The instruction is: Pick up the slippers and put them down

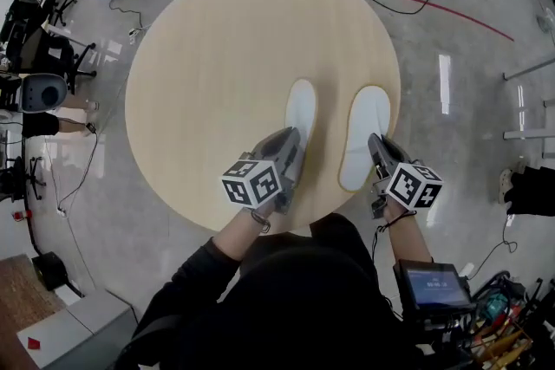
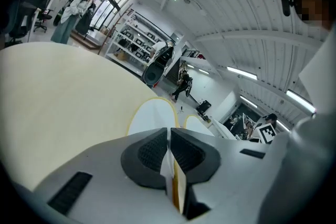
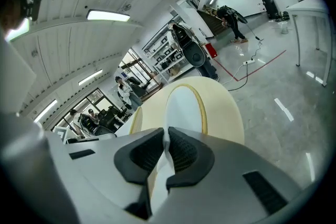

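A round, pale wooden bench (image 1: 217,56) is seen from above. At left, the left gripper (image 1: 291,141) has its jaws closed tight on the heel edge of the left slipper (image 1: 301,107), which is flat and white with a yellow rim. Just beside it is the matching right slipper (image 1: 364,130), its heel edge pinched the same way in the closed jaws of the right gripper (image 1: 375,145). Both slippers are close to the bench's near edge, toes pointing away from the person.
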Demonstrator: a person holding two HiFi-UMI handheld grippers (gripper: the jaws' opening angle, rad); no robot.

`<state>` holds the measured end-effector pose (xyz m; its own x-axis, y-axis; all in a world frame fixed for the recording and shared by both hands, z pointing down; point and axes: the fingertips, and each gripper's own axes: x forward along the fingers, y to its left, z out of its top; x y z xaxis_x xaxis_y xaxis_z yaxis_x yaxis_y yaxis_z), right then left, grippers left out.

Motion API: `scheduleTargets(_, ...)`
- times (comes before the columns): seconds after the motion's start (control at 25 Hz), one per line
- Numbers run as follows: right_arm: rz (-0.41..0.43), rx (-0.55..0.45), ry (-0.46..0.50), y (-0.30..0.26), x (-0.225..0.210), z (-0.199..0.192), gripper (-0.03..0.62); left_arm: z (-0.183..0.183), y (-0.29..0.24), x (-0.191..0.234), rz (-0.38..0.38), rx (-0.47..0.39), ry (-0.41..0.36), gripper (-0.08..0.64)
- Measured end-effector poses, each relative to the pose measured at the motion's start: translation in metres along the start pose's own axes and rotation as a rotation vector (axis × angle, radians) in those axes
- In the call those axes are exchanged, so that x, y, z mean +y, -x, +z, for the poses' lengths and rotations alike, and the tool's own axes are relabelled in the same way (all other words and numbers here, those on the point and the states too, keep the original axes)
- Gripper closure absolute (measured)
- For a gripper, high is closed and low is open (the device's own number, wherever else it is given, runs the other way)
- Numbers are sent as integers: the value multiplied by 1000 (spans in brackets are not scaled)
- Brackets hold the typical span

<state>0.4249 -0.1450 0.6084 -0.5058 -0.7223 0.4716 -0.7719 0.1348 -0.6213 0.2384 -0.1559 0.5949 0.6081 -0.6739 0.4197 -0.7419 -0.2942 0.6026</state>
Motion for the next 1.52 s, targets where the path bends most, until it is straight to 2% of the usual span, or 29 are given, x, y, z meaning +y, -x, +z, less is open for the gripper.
scheduleTargets(0.32,-39,88,4,-27,-55,-5,558,-41,-69,-2,57,115,-29,529)
scheduleTargets(0.52,-67,121,26,-52,-91,10,557,-54,-122,3,89,167,6,529)
scheduleTargets(0.64,-72,131,15,-62,-104,14,557,-62,-144,1,92,188,28,529)
scheduleTargets(0.76,-68,143,9,-68,-114,12,557,-69,-161,-6,79,214,12,529)
scheduleTargets(1.0,-72,161,31,-78,-125,9,557,-70,-180,-13,57,240,-26,529)
scheduleTargets(1.36,-77,159,43,-82,-123,10,557,-72,-184,-18,31,253,-39,529)
scheduleTargets(1.52,-78,150,41,-82,-126,13,555,-72,-186,-19,32,252,-69,528)
